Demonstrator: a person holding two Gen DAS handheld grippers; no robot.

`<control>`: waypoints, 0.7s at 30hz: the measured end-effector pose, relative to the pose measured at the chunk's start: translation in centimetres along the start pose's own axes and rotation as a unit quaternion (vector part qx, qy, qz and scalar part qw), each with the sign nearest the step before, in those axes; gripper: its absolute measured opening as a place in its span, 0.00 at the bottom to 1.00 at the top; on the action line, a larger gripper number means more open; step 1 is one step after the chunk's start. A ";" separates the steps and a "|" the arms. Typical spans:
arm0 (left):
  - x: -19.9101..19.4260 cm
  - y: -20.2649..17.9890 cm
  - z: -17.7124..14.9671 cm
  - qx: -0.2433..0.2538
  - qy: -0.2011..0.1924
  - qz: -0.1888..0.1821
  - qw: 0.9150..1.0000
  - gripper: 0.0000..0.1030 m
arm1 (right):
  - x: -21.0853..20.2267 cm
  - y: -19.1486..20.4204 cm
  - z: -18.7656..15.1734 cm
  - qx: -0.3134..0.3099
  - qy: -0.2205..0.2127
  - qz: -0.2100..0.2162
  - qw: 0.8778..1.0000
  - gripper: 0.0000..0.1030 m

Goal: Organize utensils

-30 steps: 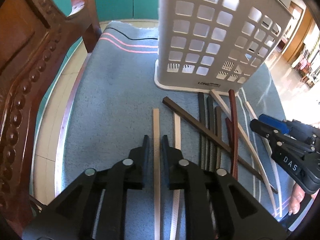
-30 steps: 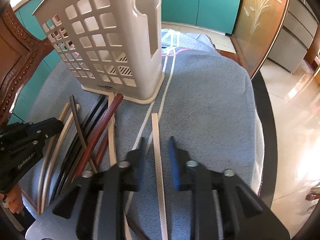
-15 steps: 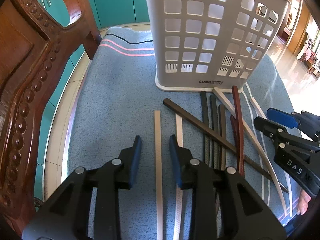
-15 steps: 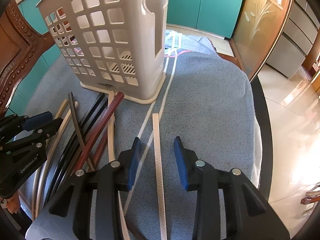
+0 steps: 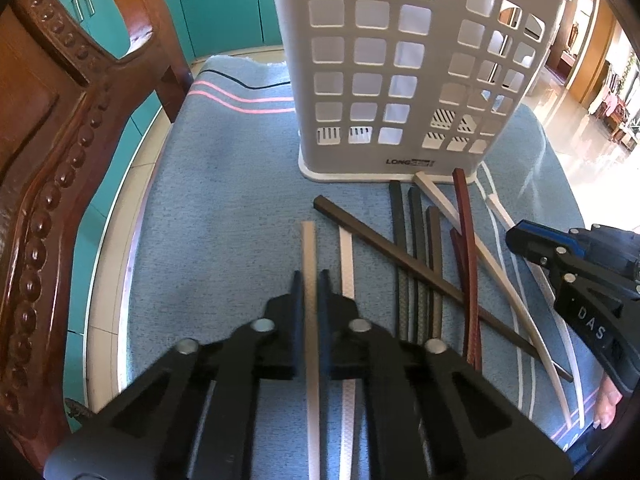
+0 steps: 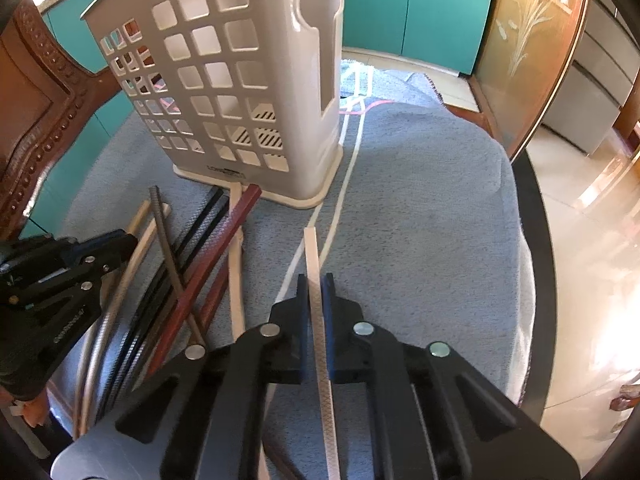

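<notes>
A white perforated utensil basket [image 5: 404, 76] stands upright on a blue cloth [image 5: 224, 200]; it also shows in the right wrist view [image 6: 244, 92]. Several chopsticks, black, dark brown, red-brown and cream, lie in a loose pile [image 5: 436, 248] in front of it. My left gripper [image 5: 311, 280] is shut on a cream chopstick [image 5: 309, 248]. My right gripper [image 6: 314, 284] is shut on another cream chopstick [image 6: 312, 248]. Each gripper shows in the other's view, the right gripper [image 5: 576, 272] and the left gripper [image 6: 60, 272].
A carved wooden chair back [image 5: 48, 168] rises at the left of the table. The cloth's right edge [image 6: 516, 240] drops off to a shiny tiled floor. Teal cabinets [image 6: 412, 12] stand behind.
Both grippers opened about half a second ago, then closed on their cream chopsticks. Both views have drawn closer to the basket.
</notes>
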State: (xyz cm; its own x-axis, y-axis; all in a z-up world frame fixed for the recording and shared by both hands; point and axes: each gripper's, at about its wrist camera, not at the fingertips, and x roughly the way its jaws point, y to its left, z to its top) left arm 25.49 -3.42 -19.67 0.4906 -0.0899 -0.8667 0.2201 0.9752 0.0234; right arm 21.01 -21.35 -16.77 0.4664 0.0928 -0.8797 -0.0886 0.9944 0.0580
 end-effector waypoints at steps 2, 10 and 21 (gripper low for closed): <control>-0.3 0.1 -0.1 -0.009 -0.002 -0.002 1.000 0.07 | -0.6 -0.5 0.2 0.009 -0.008 0.004 1.000 0.06; -8.3 1.7 -1.1 -0.025 -0.108 -0.021 0.994 0.07 | -9.9 -2.6 0.2 0.016 -0.117 0.027 0.993 0.06; -25.7 4.3 1.7 -0.050 -0.288 -0.069 0.954 0.07 | -26.0 -4.4 1.8 0.035 -0.299 0.083 0.950 0.06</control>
State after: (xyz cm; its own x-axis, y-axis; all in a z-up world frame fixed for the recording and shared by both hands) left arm 15.24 2.71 3.54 0.8513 -0.2869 -0.4392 0.2485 0.9579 -0.1442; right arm 10.80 -28.02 6.70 0.8701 0.2396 -0.4307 -0.1554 0.9627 0.2216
